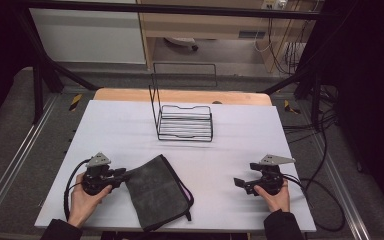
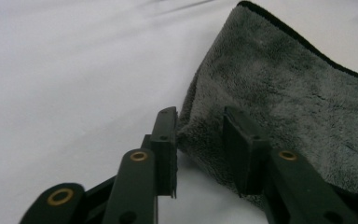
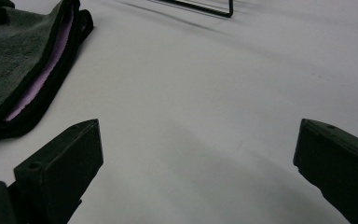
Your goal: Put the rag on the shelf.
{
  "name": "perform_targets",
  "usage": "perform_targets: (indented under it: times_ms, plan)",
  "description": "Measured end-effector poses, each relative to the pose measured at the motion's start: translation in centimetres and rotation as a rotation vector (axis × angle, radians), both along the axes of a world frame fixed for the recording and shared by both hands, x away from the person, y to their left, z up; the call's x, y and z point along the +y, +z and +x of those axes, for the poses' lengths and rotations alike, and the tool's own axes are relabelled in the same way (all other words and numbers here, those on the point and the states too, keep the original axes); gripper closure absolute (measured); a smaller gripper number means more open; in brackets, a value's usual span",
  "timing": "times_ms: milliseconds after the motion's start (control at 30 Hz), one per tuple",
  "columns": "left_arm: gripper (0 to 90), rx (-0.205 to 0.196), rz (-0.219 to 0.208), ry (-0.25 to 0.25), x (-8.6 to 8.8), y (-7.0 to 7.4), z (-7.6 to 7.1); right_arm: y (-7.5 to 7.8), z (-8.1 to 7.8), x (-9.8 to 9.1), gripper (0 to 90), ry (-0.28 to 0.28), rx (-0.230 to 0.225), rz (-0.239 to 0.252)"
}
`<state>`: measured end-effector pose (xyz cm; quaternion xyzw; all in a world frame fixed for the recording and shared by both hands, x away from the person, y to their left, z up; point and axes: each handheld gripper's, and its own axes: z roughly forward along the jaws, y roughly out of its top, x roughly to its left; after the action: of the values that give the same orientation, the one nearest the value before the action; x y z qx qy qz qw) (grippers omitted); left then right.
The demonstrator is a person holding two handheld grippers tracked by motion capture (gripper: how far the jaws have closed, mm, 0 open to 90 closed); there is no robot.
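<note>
Two grippers are held low over the white table. The folded grey cloth lies at the near edge, left of centre, with a pink lining seen along its fold. The left gripper is narrowed about the cloth's edge, small gaps remaining beside both pads. The right gripper is spread wide, well apart from the cloth. A wire rack stands farther back.

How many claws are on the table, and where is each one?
2. The left claw is at the grey cloth's left edge; the right claw sits apart on the bare table.
</note>
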<state>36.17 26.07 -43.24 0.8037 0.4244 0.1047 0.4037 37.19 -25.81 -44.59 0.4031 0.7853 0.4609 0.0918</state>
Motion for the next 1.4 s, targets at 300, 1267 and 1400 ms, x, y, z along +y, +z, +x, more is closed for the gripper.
perform_targets:
  times_ms: [300,1267,1400]
  plan:
    - [76.9,0.025,0.064,0.022,-0.6,-0.6,0.1,0.5,-0.2,2.8,5.8,0.041,0.022,-0.011]
    - [81.0,0.006,0.07,0.035,-0.7,-1.1,0.0,0.1,-3.9,16.9,60.4,0.3,-0.002,-0.081]
    - [80.8,0.004,0.063,0.031,-0.6,-1.2,0.0,-0.1,-3.8,17.0,70.3,0.304,0.019,-0.08]
